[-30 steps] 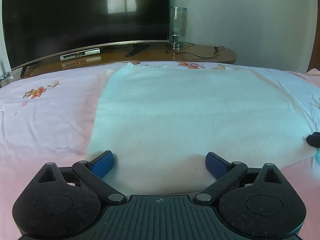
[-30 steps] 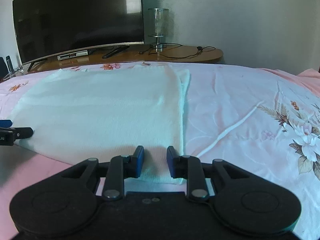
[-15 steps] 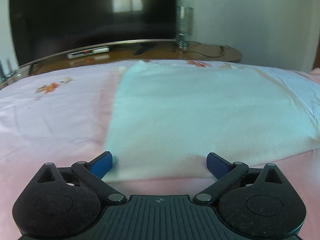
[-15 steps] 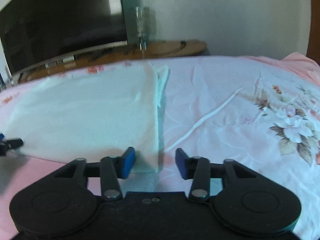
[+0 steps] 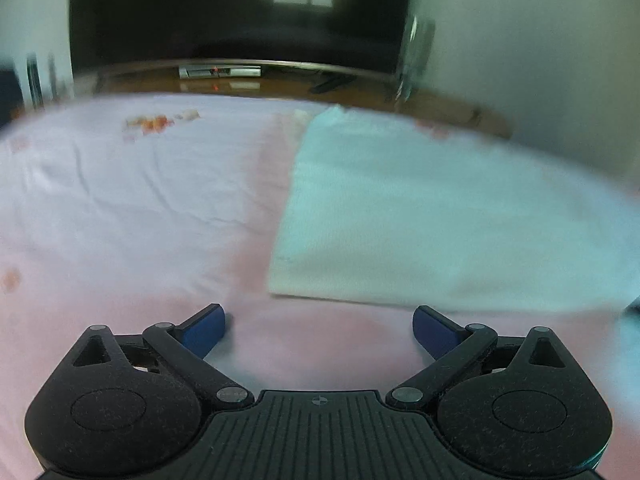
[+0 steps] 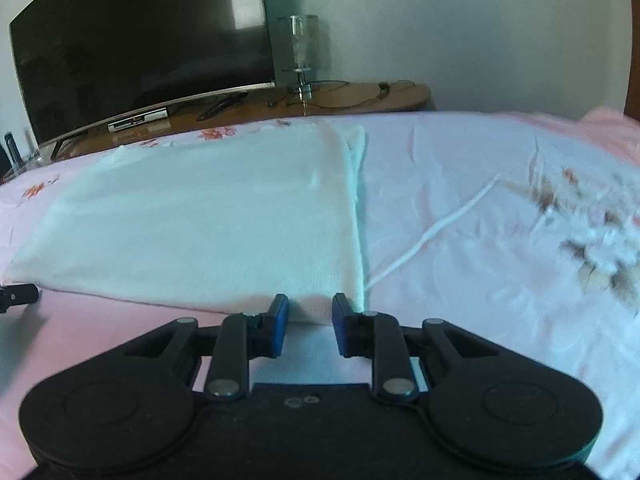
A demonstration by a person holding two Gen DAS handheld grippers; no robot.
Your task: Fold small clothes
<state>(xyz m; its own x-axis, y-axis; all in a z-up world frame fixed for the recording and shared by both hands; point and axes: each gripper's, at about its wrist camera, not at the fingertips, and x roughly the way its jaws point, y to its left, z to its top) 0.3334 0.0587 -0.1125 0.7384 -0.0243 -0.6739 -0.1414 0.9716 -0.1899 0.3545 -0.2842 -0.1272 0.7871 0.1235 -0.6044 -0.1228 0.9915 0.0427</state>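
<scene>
While we look along the left hand-held gripper (image 5: 319, 330), we find its blue fingers (image 5: 204, 330) spread wide apart over bare pink bedsheet (image 5: 132, 200), with nothing between them. Just above them in the frame lies the near left corner of the pale folded cloth (image 5: 432, 216), which stretches flat toward the upper right (this view is blurred, so finer detail escapes us).

At the bottom centre of the other view, the right hand-held gripper (image 6: 308, 326) has its jaws closing, the blue fingers (image 6: 278, 328) a narrow gap apart at the cloth's (image 6: 208, 216) near edge beside its right corner; fabric sits between them, though we cannot tell whether the pads yet press on it. The cloth's right side shows layered edges. At the far left edge of this frame, a dark tip of the left hand-held gripper (image 6: 18, 296) sits beside the cloth's other near corner.

Beyond the bed, a wooden counter (image 6: 376, 98) carries a dark television (image 6: 140, 48) and a clear glass (image 6: 302, 56).
</scene>
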